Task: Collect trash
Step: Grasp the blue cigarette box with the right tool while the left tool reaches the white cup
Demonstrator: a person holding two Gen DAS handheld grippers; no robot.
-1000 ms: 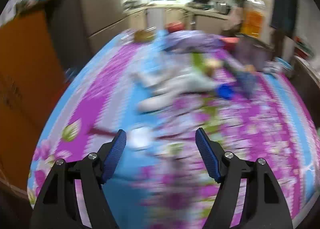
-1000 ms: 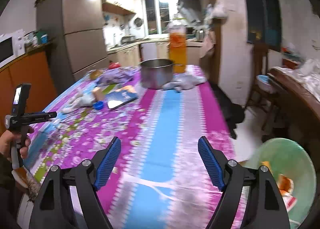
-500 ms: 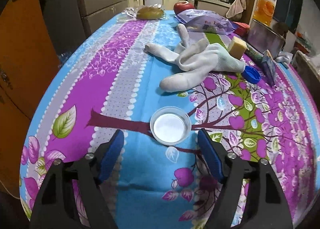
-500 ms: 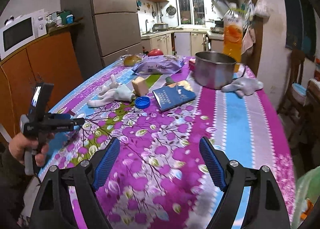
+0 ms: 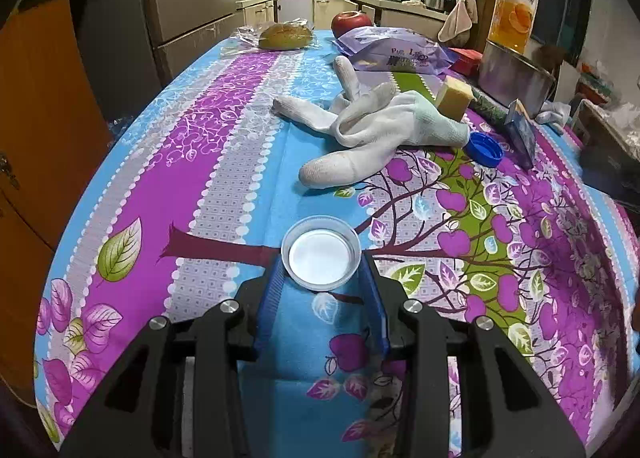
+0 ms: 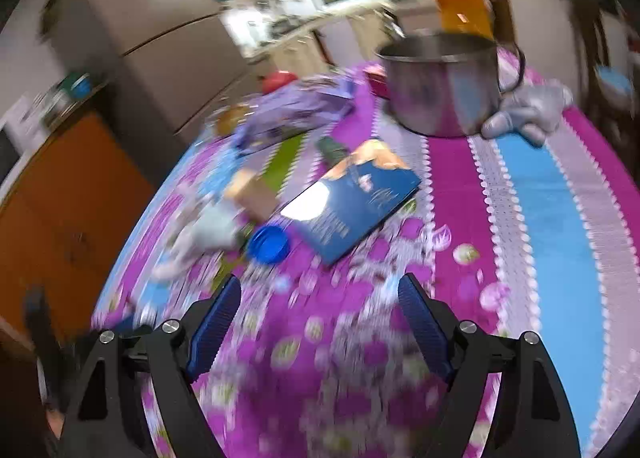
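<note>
My left gripper [image 5: 321, 278] is shut on a clear plastic lid [image 5: 321, 252] with a white inside, at the table's near left. Beyond it lie a white glove [image 5: 376, 130], a blue bottle cap [image 5: 485, 148] and a yellow sponge [image 5: 453, 99]. My right gripper [image 6: 319, 298] is open and empty above the flowered tablecloth. Ahead of it lie the blue bottle cap [image 6: 269, 244] and a dark blue booklet [image 6: 352, 202]. The right wrist view is blurred by motion.
A steel pot [image 6: 440, 86] and a grey glove [image 6: 528, 114] stand at the far right. A purple bag [image 5: 394, 51], a red apple [image 5: 351, 21], a wrapped bun [image 5: 285, 36] and an orange juice bottle [image 5: 516, 14] sit at the far end. An orange cabinet [image 5: 40, 106] stands left.
My left gripper has closed its fingers onto the clear lid. My right gripper has swung left and forward toward the blue cap and booklet.
</note>
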